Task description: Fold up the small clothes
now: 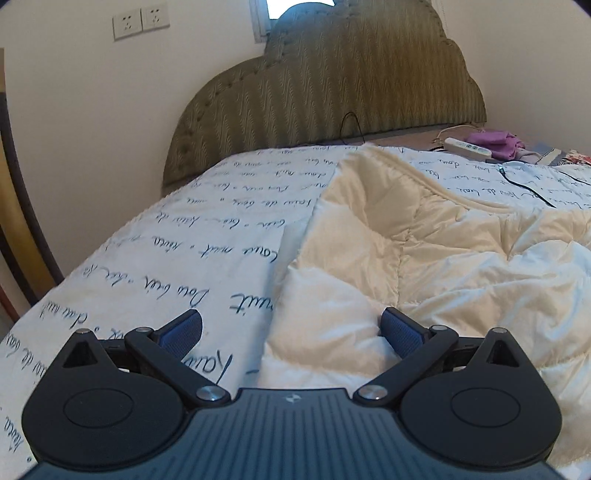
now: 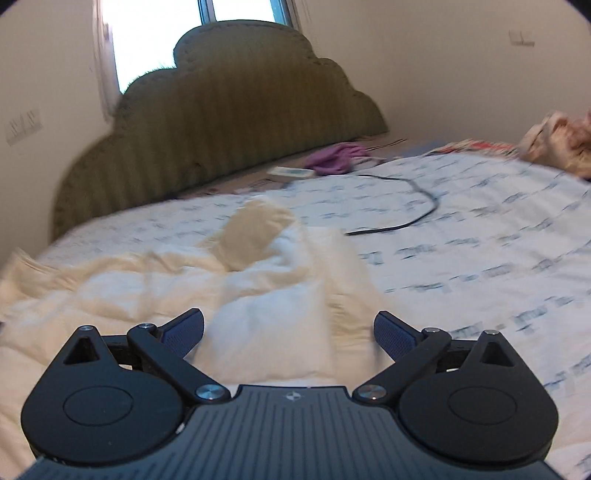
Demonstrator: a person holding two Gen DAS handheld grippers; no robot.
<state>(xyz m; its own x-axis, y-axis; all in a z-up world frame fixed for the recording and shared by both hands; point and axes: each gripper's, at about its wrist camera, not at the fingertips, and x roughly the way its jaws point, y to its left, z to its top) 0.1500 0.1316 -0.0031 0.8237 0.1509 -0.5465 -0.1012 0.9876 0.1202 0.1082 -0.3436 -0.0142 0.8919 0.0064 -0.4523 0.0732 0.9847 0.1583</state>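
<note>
We hold both claws above the bed, each with jaws wide apart and nothing clamped. The left gripper (image 1: 291, 332) straddles the near edge of the cream jacket (image 1: 424, 258), which lies rumpled on the sheet (image 1: 166, 240); here the view is sharp, so we can read the script on the sheet and see the wall sockets (image 1: 140, 22) and a power strip (image 1: 467, 147) by the headboard (image 1: 332, 92). The right gripper (image 2: 288, 334) hangs over the jacket (image 2: 184, 280) too, but its view is blurred. Only there do we see the window (image 2: 155, 40), the whole black cable (image 2: 406, 218) and a bundle (image 2: 557, 147) at the far right. The purple cloth (image 2: 332, 158) shows in both views.
</note>
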